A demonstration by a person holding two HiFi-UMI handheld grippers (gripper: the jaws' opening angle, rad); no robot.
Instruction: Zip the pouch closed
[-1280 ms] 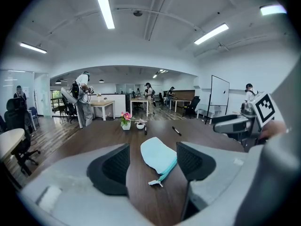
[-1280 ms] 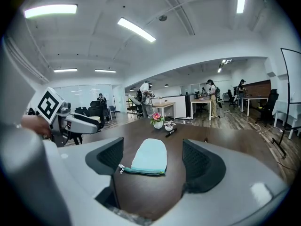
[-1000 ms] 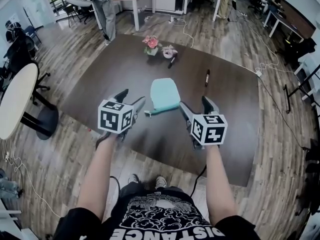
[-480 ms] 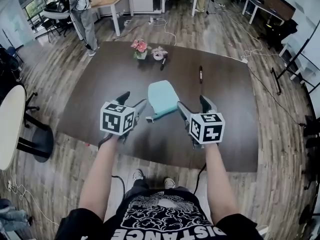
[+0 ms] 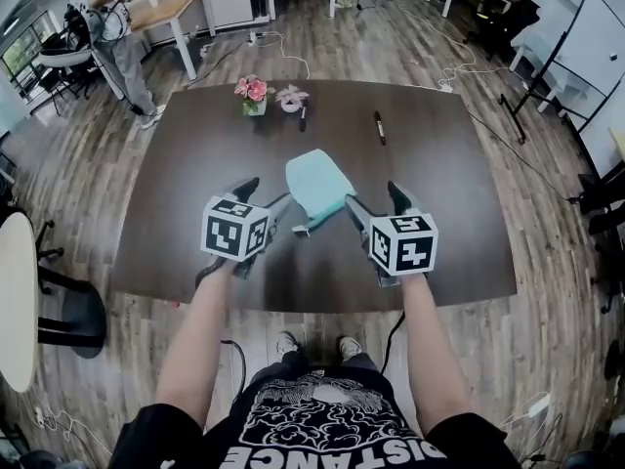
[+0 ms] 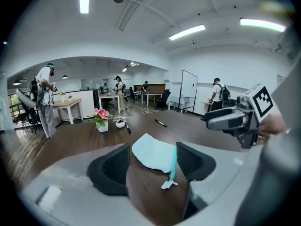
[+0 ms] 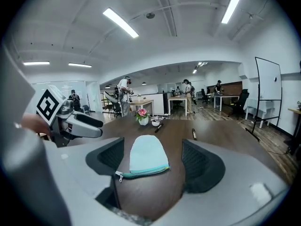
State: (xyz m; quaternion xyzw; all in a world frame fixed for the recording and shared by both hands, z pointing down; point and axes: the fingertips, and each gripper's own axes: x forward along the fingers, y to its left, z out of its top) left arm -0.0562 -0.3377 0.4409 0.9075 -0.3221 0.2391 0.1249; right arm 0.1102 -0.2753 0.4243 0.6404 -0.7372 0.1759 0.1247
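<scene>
Whether the pouch point(image 7: 148, 154) zip point(image 7: 146, 172) is closed is unclear

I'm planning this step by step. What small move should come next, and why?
Probably ease the left gripper forward and down onto the zipper pull. It and the right gripper hover with jaws open and empty, just short of the pouch, and the pull lies at the pouch's near corner, straight ahead between the left jaws.

We find bare table point(image 5: 444, 218) on every side of the pouch point(image 5: 317, 186), free to left and right. The flowers point(image 5: 251, 92) and a pen point(image 5: 378, 128) stand well beyond it, toward the far edge.
</scene>
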